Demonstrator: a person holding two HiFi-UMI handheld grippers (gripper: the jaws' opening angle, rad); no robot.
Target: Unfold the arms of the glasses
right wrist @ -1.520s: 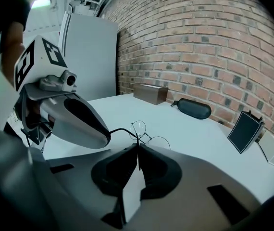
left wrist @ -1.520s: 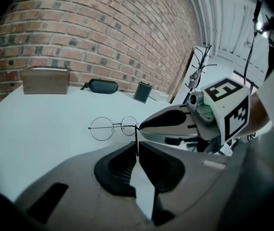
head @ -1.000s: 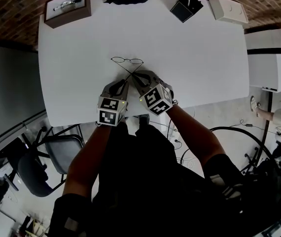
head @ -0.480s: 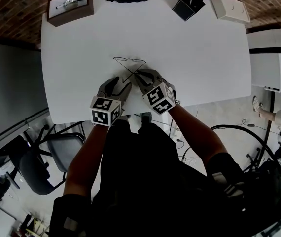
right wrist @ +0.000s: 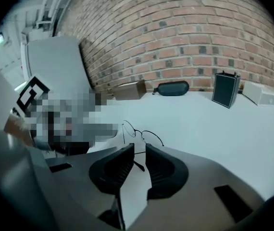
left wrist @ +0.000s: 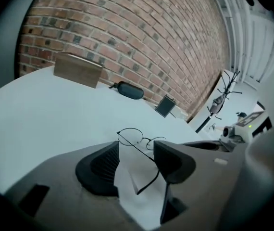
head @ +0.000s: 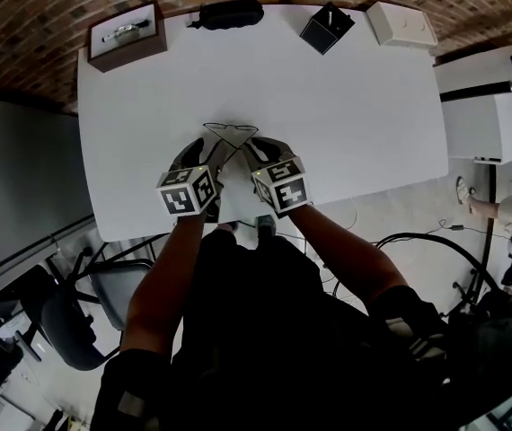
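— What's different from a second ago?

— My left hand-held gripper (left wrist: 137,149) has just been opening. It was pinched nearly shut; now its jaws stand wide, with one thin temple of the glasses (left wrist: 131,136) lying loose between them, unclamped. Its marker cube (head: 187,191) has rolled too. My right hand-held gripper (right wrist: 138,154) has also just been opening, only slightly: a narrow gap, the other temple's dark tip inside, and I see no pad pressing it.

— Where are the glasses?

— On the desk (head: 346,106), just beyond both grippers' tips, about where they lay before.

— Shapes, surfaces?

— Round lenses in hair-thin dark wire. The pads (left wrist: 103,165) are dark and ribbed, the gripper bodies smooth grey. The desk is flat matte white. Along its far edge sit a brown wooden box (left wrist: 78,71), an oblong dark glasses case (head: 229,13), a black box (head: 326,27) and a white box (head: 401,23), under a rough red-brown brick wall (left wrist: 142,32).
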